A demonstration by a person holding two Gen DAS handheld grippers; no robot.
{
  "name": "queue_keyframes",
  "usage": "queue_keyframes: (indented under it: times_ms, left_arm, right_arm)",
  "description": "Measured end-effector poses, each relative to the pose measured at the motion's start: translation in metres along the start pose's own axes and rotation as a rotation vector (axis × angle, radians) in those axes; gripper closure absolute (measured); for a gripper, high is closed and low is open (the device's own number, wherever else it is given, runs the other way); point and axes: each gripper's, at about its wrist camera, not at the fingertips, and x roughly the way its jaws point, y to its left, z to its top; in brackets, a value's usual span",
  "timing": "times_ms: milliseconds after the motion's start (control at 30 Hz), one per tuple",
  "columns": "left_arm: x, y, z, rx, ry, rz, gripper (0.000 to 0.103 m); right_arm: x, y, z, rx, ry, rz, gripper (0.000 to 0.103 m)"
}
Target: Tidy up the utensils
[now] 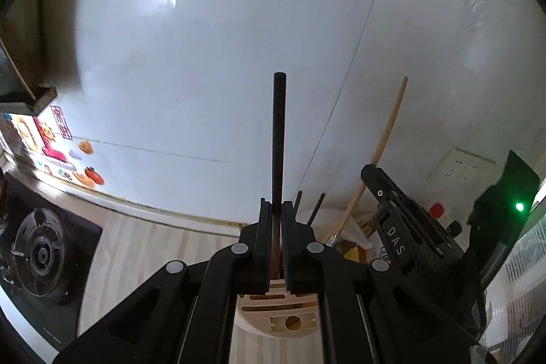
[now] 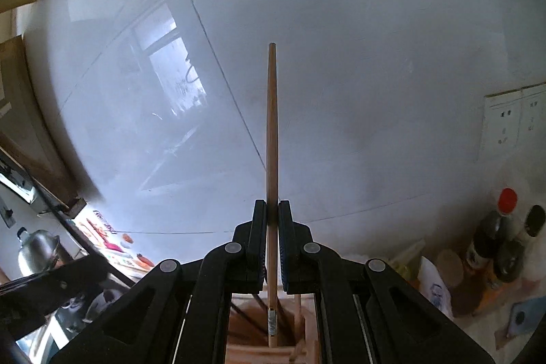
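Left wrist view: left gripper point(image 1: 276, 217) clamps 1 dark chopstick point(image 1: 278, 139) upright. Right gripper point(image 2: 272, 220) clamps 1 light chopstick point(image 2: 272, 132) above holder point(image 2: 300, 343).

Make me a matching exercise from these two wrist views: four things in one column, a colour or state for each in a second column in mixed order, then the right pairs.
Column 1:
1. left tool
2. right tool
3. bottle cap
4. gas burner

Column 2:
A. red
B. shut on the pale wooden chopstick
C. set in a black hob, unlit
D. shut on the dark chopstick

Pairs: 1-D, 2-B, 3-A, 4-C
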Motion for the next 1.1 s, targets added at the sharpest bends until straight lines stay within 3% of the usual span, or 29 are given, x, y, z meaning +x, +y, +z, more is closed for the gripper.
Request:
queue_keyframes:
  times_ms: [233, 367, 400, 433, 467, 500, 633, 700, 867, 967, 1100]
  left_arm:
    - [0.012, 0.003, -0.003, -0.011, 0.057, 0.021, 0.098]
    - [-0.01, -0.004, 0.001, -0.009, 0.018, 0.036, 0.093]
    - [-0.019, -0.006, 0.003, -0.001, -0.004, 0.053, 0.083]
    - [-0.026, -0.007, 0.004, 0.004, -0.015, 0.069, 0.074]
    - [-0.031, -0.007, 0.005, 0.001, -0.026, 0.076, 0.05]
    - [-0.039, -0.005, 0.005, -0.005, -0.046, 0.082, 0.03]
    - [-0.059, 0.003, -0.001, -0.002, -0.092, 0.145, 0.014]
    - [-0.063, 0.006, -0.009, 0.002, -0.091, 0.171, 0.001]
    - [-0.054, 0.017, -0.043, 0.052, -0.057, 0.268, 0.0]
    - [-0.038, 0.022, -0.06, 0.07, -0.009, 0.288, 0.0]
    - [-0.03, 0.023, -0.071, 0.091, 0.027, 0.288, 0.0]
  right_arm:
    - [0.019, -0.003, -0.017, -0.03, 0.027, 0.0, 0.096]
    - [0.015, -0.005, -0.019, -0.023, 0.058, 0.012, 0.094]
    - [0.011, -0.005, -0.017, -0.025, 0.06, 0.012, 0.092]
    - [0.006, -0.006, -0.014, -0.02, 0.059, 0.02, 0.082]
    - [0.0, -0.006, -0.011, -0.016, 0.059, 0.022, 0.07]
    - [-0.005, -0.007, -0.01, -0.012, 0.058, 0.02, 0.067]
    - [-0.037, -0.006, -0.004, -0.015, 0.054, -0.007, 0.051]
    - [-0.049, -0.002, -0.007, -0.032, 0.071, -0.055, 0.049]
    - [-0.071, 0.003, -0.028, -0.083, 0.146, -0.173, 0.012]
    - [-0.074, 0.01, -0.042, -0.129, 0.188, -0.244, 0.001]
    - [-0.075, 0.014, -0.055, -0.15, 0.23, -0.295, 0.001]
